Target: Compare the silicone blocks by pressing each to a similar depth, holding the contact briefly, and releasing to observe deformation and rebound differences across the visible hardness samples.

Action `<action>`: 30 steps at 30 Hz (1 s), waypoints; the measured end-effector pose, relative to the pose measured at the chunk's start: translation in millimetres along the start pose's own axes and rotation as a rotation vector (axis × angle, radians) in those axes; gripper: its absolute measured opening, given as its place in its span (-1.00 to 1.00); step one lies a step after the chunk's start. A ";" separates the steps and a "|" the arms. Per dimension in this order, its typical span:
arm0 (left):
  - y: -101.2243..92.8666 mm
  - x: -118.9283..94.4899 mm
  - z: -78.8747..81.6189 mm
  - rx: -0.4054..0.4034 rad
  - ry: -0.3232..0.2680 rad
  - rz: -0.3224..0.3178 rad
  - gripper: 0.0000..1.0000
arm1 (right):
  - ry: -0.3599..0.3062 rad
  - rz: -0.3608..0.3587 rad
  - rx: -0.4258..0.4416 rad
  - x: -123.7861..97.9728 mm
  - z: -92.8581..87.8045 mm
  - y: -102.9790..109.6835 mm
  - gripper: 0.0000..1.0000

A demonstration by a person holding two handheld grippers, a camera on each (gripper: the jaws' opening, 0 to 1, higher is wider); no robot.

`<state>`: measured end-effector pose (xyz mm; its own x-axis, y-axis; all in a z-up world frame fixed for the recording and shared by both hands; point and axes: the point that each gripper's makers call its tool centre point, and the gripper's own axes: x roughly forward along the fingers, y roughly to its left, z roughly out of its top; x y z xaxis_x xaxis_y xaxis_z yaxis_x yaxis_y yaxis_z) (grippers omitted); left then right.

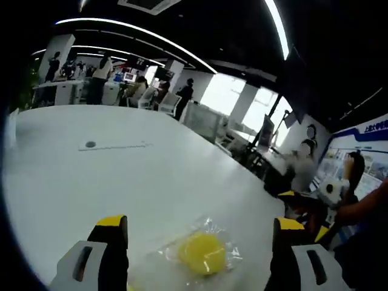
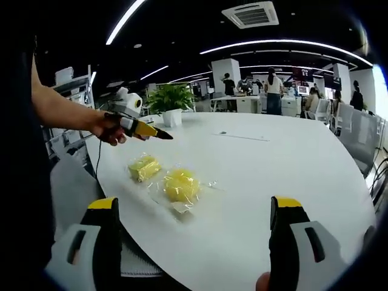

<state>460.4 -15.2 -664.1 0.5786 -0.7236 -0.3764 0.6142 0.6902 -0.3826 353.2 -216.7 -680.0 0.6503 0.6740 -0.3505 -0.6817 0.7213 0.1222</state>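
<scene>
Two grippers, jaws spread wide, holding nothing: left gripper [image 1: 200, 242], right gripper [image 2: 194, 221]. White table [image 1: 121, 182] beneath both. Wrapped yellow silicone blocks [image 2: 180, 185] just ahead between the jaws. Beyond: potted plant [image 2: 170, 99], office desks, people.

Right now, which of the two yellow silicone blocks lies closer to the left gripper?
The squarer yellow block, beside the rounder wrapped block; it lies nearer the left gripper held above the white table.
</scene>
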 end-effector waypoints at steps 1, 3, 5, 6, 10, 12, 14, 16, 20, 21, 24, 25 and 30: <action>3.0 -6.5 4.0 0.040 -0.013 0.011 1.00 | 0.004 -0.006 -0.003 -0.2 1.4 -1.4 0.93; 7.4 -22.2 12.2 0.131 -0.043 0.027 1.00 | -0.001 -0.018 -0.008 -1.5 8.2 -5.3 0.93; 7.9 -34.1 19.3 0.168 -0.078 0.023 1.00 | -0.004 -0.027 -0.012 -1.7 13.5 -8.9 0.93; 9.2 -40.0 21.1 0.184 -0.085 0.023 1.00 | -0.005 -0.035 -0.022 -2.2 17.5 -11.4 0.93; 14.6 -66.5 24.9 0.227 -0.092 0.038 1.00 | -0.028 -0.059 -0.020 -4.4 29.5 -18.4 0.93; 20.2 -80.0 26.3 0.267 -0.102 0.061 1.00 | -0.032 -0.061 -0.023 -3.5 31.7 -17.8 0.93; 29.0 -93.2 21.6 0.277 -0.090 0.102 1.00 | -0.025 -0.060 -0.033 -2.6 31.0 -16.9 0.93; 39.7 -107.6 15.9 0.265 -0.098 0.145 1.00 | -0.022 -0.057 -0.027 -1.7 29.0 -16.8 0.93; 57.7 -133.8 -2.0 0.190 -0.126 0.210 1.00 | -0.024 -0.052 -0.022 -2.2 27.9 -16.5 0.93; 58.9 -138.0 -6.5 0.182 -0.126 0.218 1.00 | -0.012 -0.050 -0.010 -2.2 24.1 -19.4 0.93; 65.7 -151.0 -24.0 0.161 -0.107 0.262 1.00 | -0.009 -0.046 0.004 -1.6 22.1 -22.6 0.93; 67.9 -155.0 -27.8 0.150 -0.106 0.278 1.00 | -0.003 -0.043 0.004 -0.8 21.1 -23.9 0.93; 72.4 -169.2 -42.0 0.101 -0.137 0.308 1.00 | 0.012 -0.026 0.002 1.2 16.3 -25.5 0.93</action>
<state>384.4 157.6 -663.5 0.8075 -0.4807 -0.3419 0.4454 0.8768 -0.1810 376.8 -231.7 -668.4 0.6634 0.6534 -0.3648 -0.6644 0.7385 0.1146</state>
